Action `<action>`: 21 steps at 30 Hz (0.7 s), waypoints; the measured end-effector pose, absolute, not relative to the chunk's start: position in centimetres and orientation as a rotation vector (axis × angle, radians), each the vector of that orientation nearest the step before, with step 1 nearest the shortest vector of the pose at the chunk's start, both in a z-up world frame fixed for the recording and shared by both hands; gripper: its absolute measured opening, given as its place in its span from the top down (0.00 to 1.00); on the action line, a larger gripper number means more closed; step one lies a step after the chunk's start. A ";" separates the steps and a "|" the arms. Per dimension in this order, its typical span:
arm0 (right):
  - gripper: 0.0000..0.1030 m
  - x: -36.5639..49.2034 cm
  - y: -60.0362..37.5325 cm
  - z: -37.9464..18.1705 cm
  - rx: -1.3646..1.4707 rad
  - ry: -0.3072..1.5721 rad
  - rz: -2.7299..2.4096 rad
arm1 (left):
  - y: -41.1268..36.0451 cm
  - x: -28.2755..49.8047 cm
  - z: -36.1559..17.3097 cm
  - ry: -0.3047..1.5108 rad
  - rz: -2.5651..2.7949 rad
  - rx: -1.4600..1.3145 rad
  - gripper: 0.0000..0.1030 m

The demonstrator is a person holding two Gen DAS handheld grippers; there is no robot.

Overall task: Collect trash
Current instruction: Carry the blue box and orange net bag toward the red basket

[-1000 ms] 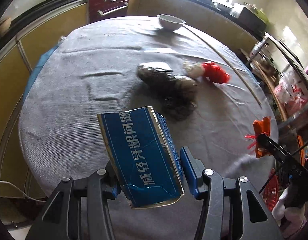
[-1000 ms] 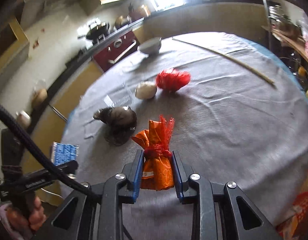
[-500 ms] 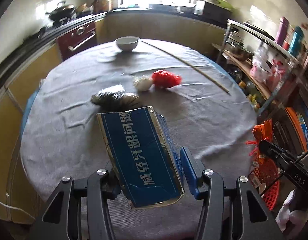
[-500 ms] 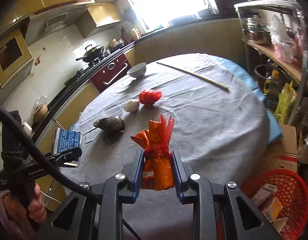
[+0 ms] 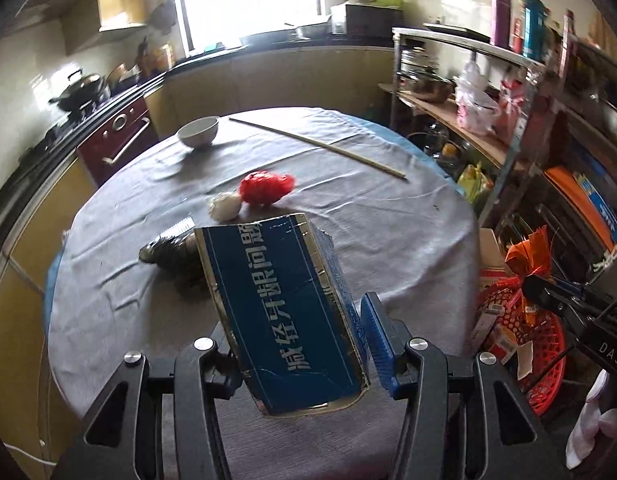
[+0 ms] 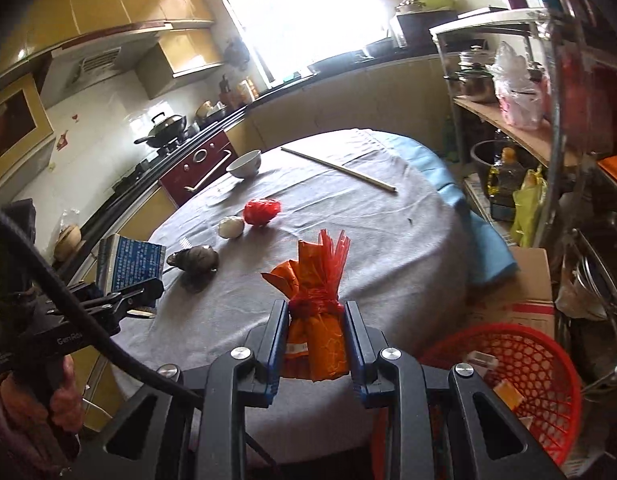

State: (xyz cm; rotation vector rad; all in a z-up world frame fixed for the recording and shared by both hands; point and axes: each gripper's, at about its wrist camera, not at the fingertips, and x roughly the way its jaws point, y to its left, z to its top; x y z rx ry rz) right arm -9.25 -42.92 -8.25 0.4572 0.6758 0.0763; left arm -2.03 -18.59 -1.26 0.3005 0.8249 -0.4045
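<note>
On the left, a blue carton [image 5: 284, 308] is held clamped in the left gripper [image 5: 296, 344], above the table [image 5: 388, 232] edge; light, crushable card, best pinched across its flat faces. On the right, an orange wrapper bundle [image 6: 316, 332] is pinched in the closed right gripper [image 6: 316, 344] just below its tied neck, soft and nearly weightless. The red basket [image 6: 544, 396] is seen lower right, likely next.
</note>
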 end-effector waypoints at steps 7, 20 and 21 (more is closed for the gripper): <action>0.71 -10.6 -44.4 -8.5 0.480 0.675 0.046 | -21.3 -3.1 -1.4 0.807 -0.452 0.366 0.48; 0.71 -11.8 -46.7 -9.4 0.524 0.687 0.006 | -25.1 -4.6 -2.1 0.790 -0.534 0.456 0.48; 0.71 -11.9 -46.8 -9.5 0.527 0.690 0.004 | -25.4 -4.7 -2.2 0.788 -0.540 0.463 0.48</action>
